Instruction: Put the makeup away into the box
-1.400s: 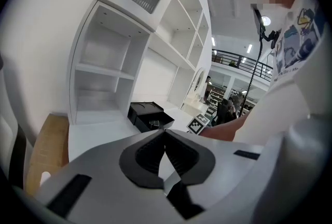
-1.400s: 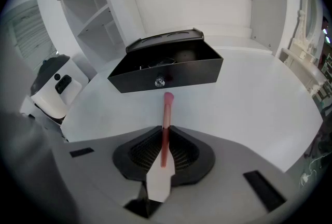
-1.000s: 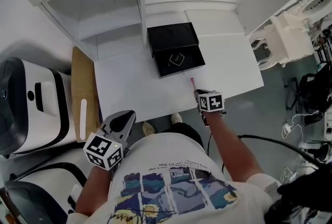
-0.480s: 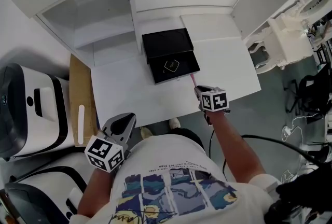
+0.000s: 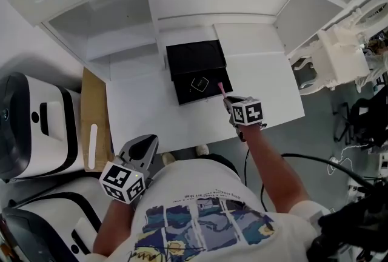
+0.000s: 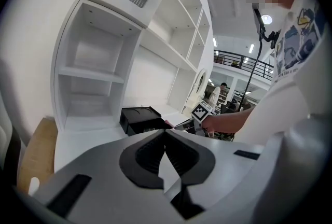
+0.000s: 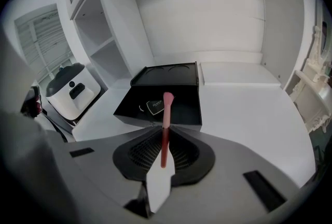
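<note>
Clamps a slim pink makeup brush (image 7: 166, 114) in the right gripper (image 5: 227, 100), jaws pressed on the dark red handle, pale pink tip poking forward. Holds it above the front of the open black box (image 5: 195, 56), set on the white worktop (image 5: 264, 82) against the shelving. Shows one small black compact (image 7: 154, 107) lying in the box's tray, white script on its lid too small to read. Carries the left gripper (image 6: 166, 137) low beside the body, off the worktop's near edge, jaws together with nothing between them. Wears a white T-shirt (image 5: 206, 218) with a line of small print, unreadable here.
</note>
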`<state>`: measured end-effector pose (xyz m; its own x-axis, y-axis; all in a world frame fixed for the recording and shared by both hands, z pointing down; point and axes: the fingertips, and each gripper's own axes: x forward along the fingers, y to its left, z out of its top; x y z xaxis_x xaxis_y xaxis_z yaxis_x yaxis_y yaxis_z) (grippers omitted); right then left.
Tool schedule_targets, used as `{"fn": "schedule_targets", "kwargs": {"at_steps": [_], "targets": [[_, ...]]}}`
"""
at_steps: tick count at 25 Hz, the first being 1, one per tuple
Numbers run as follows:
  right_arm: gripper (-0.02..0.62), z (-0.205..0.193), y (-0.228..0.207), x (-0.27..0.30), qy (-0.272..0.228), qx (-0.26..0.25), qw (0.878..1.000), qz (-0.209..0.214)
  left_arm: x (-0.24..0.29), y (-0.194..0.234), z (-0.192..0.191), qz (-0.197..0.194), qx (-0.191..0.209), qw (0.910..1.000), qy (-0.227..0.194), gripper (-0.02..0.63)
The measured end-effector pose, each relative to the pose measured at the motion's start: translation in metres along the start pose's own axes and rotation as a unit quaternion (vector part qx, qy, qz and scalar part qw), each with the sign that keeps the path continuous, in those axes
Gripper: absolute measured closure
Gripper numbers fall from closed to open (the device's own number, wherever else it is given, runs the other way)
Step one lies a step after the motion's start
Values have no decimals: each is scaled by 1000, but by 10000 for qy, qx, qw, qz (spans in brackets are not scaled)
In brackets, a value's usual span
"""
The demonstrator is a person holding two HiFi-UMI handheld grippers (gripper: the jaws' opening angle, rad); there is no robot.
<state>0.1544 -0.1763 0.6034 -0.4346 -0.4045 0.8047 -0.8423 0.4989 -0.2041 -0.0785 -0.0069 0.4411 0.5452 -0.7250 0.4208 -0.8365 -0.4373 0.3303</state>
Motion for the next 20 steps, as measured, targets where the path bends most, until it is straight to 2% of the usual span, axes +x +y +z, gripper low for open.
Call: {"fn": "schedule_targets", "kwargs": {"at_steps": [9, 20], "targets": [[534, 23, -1, 20, 210, -200, 9993, 233, 3, 5, 4, 272, -153, 9995, -89, 592], [534, 27, -6, 43, 579, -449, 9968, 321, 6, 7, 7, 437, -254, 9986, -164, 592]]}}
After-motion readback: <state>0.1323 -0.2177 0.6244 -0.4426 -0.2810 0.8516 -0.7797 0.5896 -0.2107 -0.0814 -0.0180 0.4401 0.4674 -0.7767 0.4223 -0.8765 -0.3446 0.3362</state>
